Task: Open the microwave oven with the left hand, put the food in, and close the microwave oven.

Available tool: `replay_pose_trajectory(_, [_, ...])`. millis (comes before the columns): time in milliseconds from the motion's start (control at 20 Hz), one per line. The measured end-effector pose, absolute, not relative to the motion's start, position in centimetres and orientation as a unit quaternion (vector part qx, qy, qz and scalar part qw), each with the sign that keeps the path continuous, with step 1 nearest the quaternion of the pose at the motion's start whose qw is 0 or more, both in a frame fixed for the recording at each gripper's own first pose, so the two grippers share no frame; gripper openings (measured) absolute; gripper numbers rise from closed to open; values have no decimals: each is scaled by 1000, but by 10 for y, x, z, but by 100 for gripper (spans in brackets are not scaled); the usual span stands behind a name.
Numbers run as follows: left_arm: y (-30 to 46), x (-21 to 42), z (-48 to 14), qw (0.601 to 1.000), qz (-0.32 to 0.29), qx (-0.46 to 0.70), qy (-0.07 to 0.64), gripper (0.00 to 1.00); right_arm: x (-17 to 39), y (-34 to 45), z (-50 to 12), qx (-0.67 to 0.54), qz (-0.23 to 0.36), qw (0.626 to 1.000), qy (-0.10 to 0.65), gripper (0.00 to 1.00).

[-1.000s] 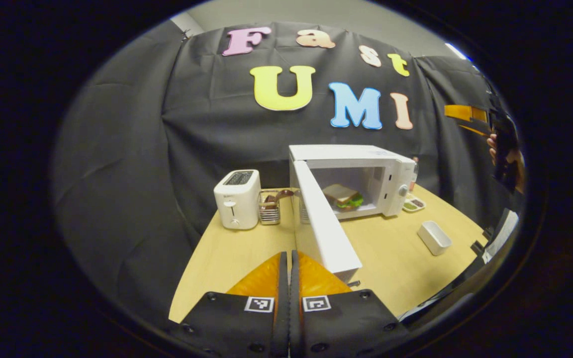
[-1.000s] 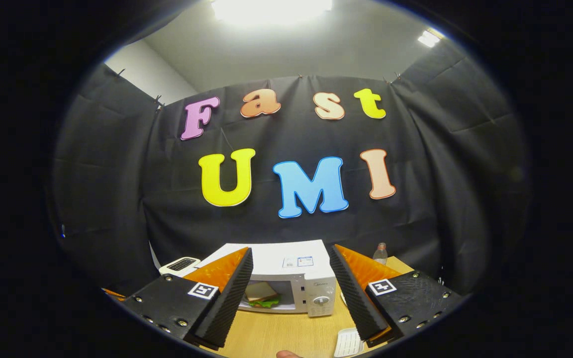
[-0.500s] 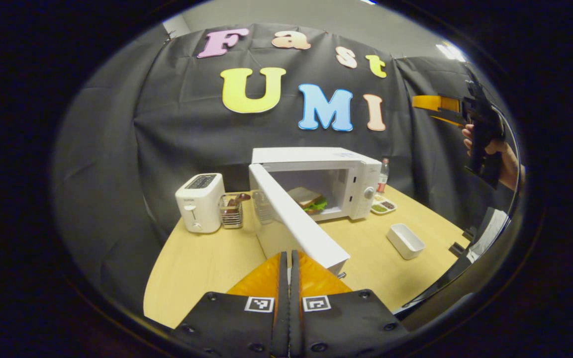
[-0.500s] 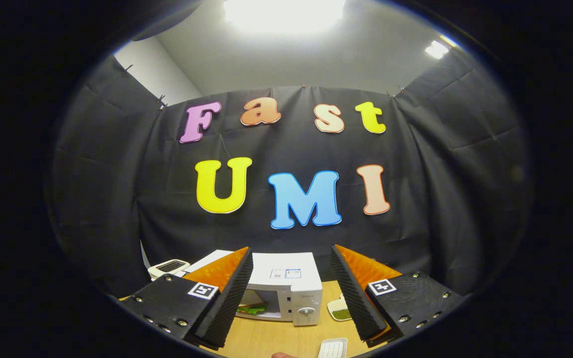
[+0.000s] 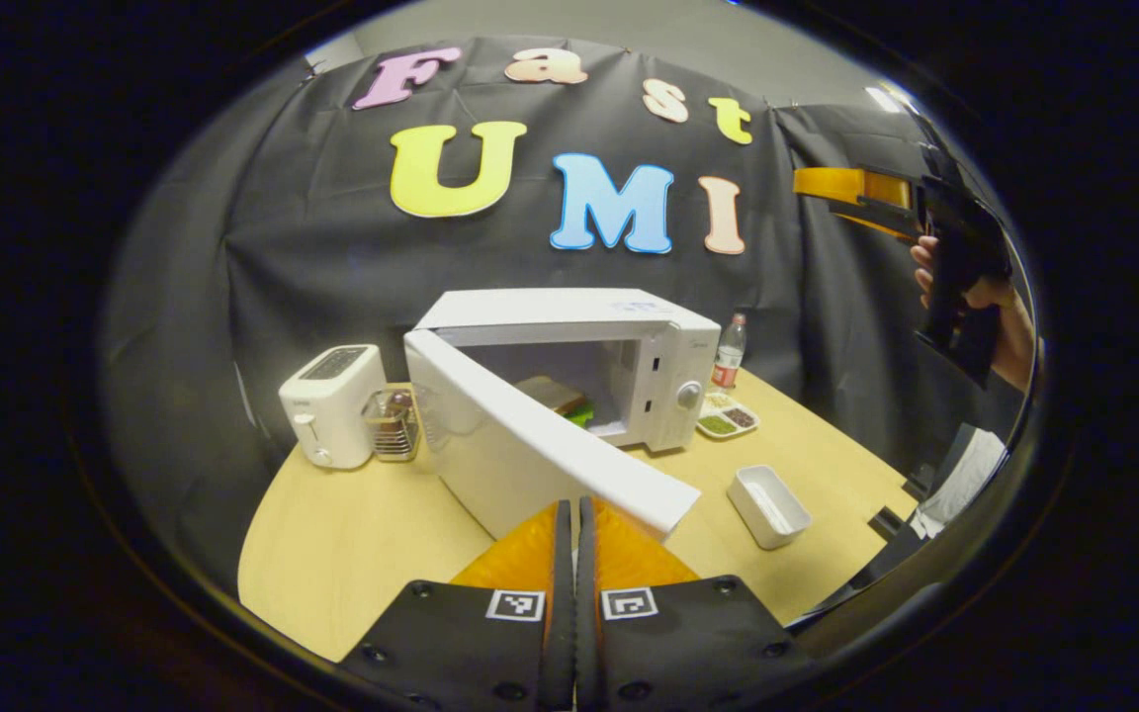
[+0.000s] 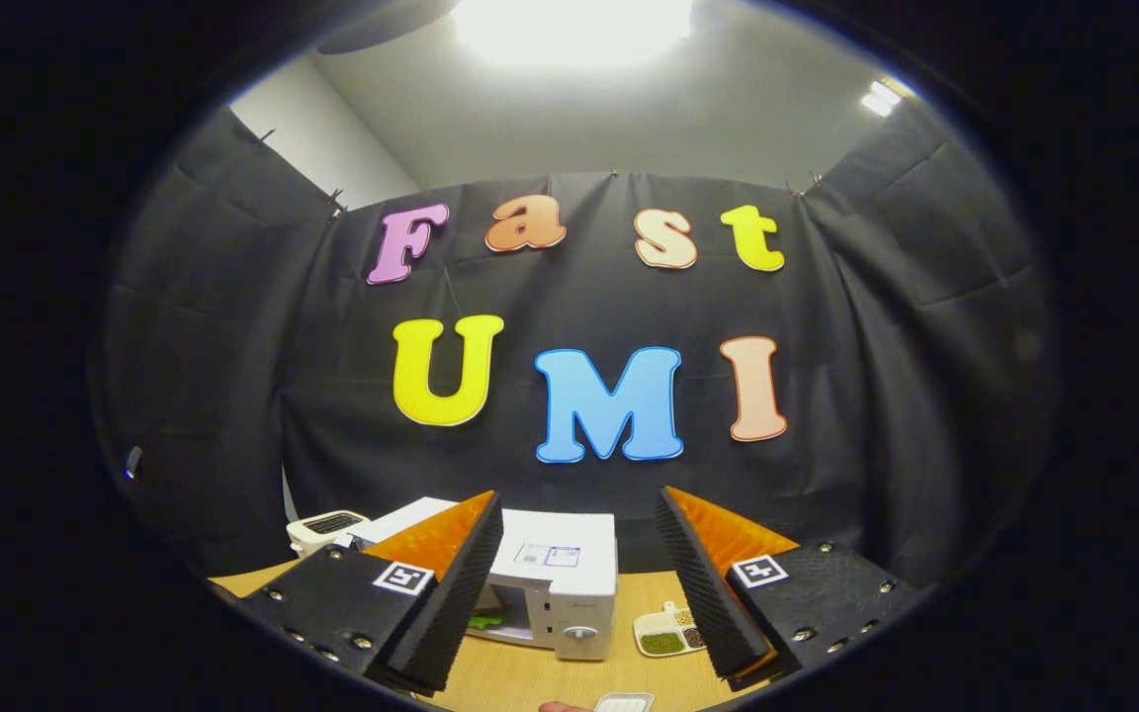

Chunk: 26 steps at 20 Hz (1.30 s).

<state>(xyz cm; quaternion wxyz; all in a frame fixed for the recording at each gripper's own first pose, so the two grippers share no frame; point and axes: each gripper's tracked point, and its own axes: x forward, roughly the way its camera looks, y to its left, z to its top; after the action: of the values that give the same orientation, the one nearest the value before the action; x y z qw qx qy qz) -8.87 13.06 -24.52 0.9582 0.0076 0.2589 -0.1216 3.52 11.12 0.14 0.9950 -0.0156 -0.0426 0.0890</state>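
A white microwave point(image 5: 629, 326) stands at the back of the wooden table point(image 5: 362, 544), its door point(image 5: 520, 455) swung partly toward the opening. A sandwich point(image 5: 555, 396) lies inside, half hidden behind the door. My left gripper point(image 5: 574, 514) is shut with nothing in it, its tips right at the door's outer face near the free edge. In the right gripper view my right gripper point(image 6: 577, 539) is open and empty, held high above the table, with the microwave point(image 6: 555, 583) far below between its fingers. That gripper point(image 5: 851, 193) also appears at the upper right of the left gripper view, held by a hand.
A white toaster point(image 5: 327, 405) and a wire basket point(image 5: 392, 425) stand left of the microwave. A divided dish point(image 5: 725, 420), a bottle point(image 5: 728, 351) and a white rectangular tub point(image 5: 769, 504) sit to its right. The divided dish point(image 6: 666, 633) is also in the right gripper view.
The door has swung from wide open toward the opening, with my shut left gripper following against it. The sandwich is now more hidden. My right gripper has stayed raised and open, drifting slightly.
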Motion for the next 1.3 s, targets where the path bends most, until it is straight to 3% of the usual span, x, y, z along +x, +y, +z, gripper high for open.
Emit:
replay_pose_trajectory(450, [56, -19, -255, 954, -162, 17, 251, 7, 53, 75, -10, -14, 96, 995, -23, 94])
replay_pose_trajectory(1300, [-12, 91, -264, 957, -182, 43, 222, 7, 47, -3, -34, 0, 59, 998, 2, 94])
